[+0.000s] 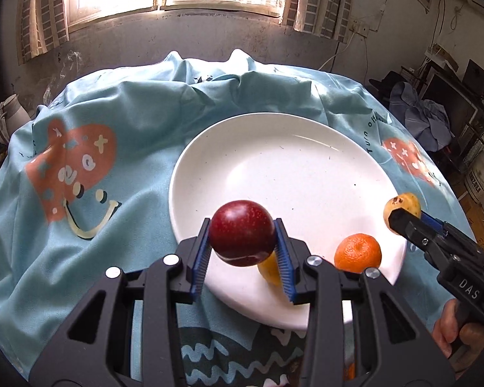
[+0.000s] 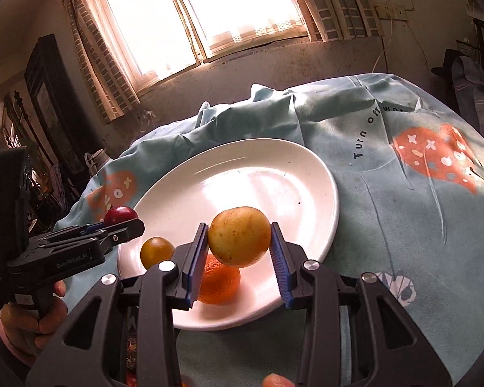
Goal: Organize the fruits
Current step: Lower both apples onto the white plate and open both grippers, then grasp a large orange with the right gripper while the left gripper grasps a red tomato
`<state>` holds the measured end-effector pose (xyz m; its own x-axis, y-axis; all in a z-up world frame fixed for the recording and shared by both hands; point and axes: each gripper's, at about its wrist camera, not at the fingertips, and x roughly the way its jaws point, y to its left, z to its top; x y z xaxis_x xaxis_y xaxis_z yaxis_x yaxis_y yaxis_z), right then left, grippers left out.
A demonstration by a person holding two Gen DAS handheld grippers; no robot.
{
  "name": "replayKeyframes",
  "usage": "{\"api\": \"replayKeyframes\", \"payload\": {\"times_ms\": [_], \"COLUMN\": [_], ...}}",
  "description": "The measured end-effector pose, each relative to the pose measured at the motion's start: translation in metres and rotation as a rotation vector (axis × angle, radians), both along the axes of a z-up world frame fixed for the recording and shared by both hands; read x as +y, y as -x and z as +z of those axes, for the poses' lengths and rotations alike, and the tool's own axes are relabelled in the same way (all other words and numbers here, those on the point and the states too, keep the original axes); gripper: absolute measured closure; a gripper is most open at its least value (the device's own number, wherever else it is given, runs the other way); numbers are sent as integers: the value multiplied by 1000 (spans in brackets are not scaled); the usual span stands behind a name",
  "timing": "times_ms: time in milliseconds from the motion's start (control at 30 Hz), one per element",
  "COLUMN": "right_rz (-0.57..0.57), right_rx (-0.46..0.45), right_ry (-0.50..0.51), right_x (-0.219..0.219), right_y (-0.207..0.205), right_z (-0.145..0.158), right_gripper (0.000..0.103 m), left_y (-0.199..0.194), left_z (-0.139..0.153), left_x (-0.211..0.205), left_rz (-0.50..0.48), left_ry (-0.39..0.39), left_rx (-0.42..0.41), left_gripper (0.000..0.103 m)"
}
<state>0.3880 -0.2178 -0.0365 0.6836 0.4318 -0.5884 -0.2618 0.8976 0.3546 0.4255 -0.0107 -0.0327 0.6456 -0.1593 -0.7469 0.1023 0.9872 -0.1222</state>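
My left gripper is shut on a dark red plum and holds it above the near edge of a white plate. My right gripper is shut on a speckled yellow fruit above the plate. An orange mandarin and a small yellow fruit lie on the plate's near part. In the right wrist view the mandarin sits under the held fruit and the small yellow fruit lies to its left. The left gripper with the plum shows at the left there.
The plate sits on a rumpled light blue cloth with orange prints over a round table. A window and wall stand behind. Clutter and shelves are at the right of the room.
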Motion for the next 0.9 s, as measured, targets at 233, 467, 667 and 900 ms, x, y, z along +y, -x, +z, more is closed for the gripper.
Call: {"api": "replayKeyframes", "payload": {"times_ms": [233, 467, 667, 900], "right_rz": [19, 145, 315, 492], "right_rx": [9, -33, -47, -18], "right_ry": [8, -14, -2, 123], "right_x": [1, 4, 17, 47], "right_y": [8, 72, 135, 188], "right_z": [5, 36, 39, 20], "right_gripper": [39, 38, 38, 38], "left_y": [17, 125, 211, 263], "left_z": [3, 31, 6, -15], "left_x": [1, 7, 19, 15], "left_rz": [46, -33, -34, -58], "left_ry": [-48, -79, -32, -1], "left_rx": [-28, -126, -78, -15], "left_gripper": [23, 14, 10, 10]}}
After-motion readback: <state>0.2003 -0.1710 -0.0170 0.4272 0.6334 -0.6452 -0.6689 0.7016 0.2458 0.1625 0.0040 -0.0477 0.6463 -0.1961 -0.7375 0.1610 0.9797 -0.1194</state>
